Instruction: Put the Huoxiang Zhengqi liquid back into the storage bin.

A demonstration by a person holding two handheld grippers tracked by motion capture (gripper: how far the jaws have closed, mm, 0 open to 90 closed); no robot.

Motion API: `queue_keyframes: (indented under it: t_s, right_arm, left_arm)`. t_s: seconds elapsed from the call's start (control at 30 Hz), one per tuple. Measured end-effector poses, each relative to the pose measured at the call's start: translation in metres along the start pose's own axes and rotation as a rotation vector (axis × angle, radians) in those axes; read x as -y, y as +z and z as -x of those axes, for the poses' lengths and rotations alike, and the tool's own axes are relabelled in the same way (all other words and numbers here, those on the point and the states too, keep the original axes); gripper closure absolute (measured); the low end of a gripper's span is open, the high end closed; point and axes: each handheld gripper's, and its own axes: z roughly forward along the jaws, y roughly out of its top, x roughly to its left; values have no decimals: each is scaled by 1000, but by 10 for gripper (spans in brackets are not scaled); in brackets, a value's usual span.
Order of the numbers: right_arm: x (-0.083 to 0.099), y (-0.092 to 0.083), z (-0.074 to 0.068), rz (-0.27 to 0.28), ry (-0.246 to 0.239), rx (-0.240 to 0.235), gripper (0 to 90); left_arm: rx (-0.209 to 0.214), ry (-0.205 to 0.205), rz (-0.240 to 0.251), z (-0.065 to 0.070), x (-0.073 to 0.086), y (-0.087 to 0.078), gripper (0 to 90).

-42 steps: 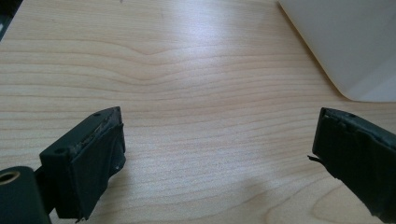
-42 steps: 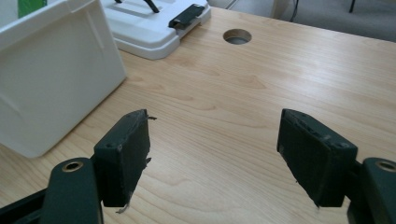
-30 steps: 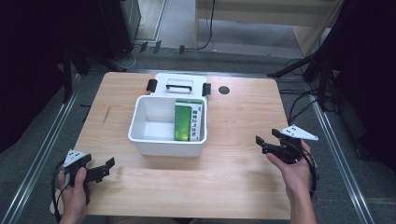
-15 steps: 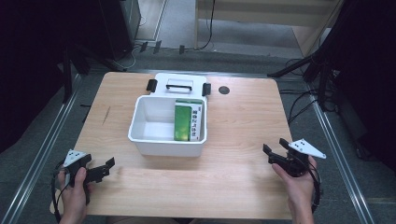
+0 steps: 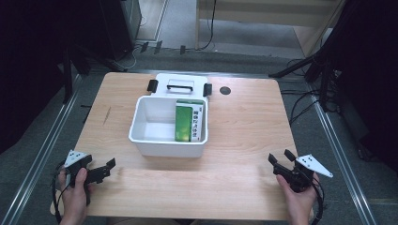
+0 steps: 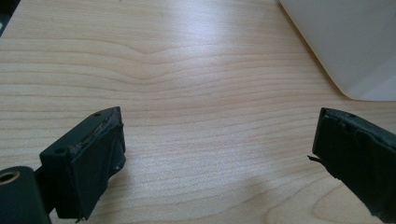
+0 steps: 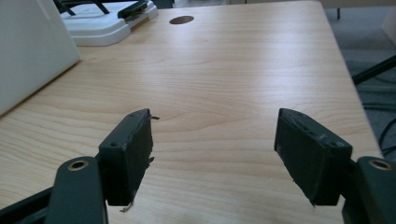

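Green box (image 5: 189,123) lies flat in the right half of the white bin (image 5: 141,126) at mid-surface, long axis running away from you toward the lid (image 5: 179,85) behind the bin. Your left tongs (image 5: 105,168) sit near the front-left corner of the surface (image 5: 244,126), spread, empty. Your right tongs (image 5: 278,159) at front-right, spread too, nothing between them.

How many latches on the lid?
2. Both black latches sit on the white lid behind the bin: one at its left end, one at its right end.
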Motion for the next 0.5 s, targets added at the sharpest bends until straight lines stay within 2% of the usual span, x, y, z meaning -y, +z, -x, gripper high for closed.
queue_keyframes:
  t_s: [0.1,0.17,0.23,0.33,0.5]
  right_arm:
    - [0,1,-3,-9,25,-35,316]
    - [0,5,-5,-46,39,-51,301]
    - [-1,6,-9,-59,14,-21,288]
    - [0,7,-11,-74,14,10,214]
    - [0,5,-10,-63,35,-4,187]
  left_arm:
    - [2,0,3,0,0,0,35]
    - [4,-5,2,0,0,0,35]
    - [5,-6,2,0,0,0,35]
    - [5,-5,2,0,0,0,35]
    - [5,-6,3,0,-1,1,35]
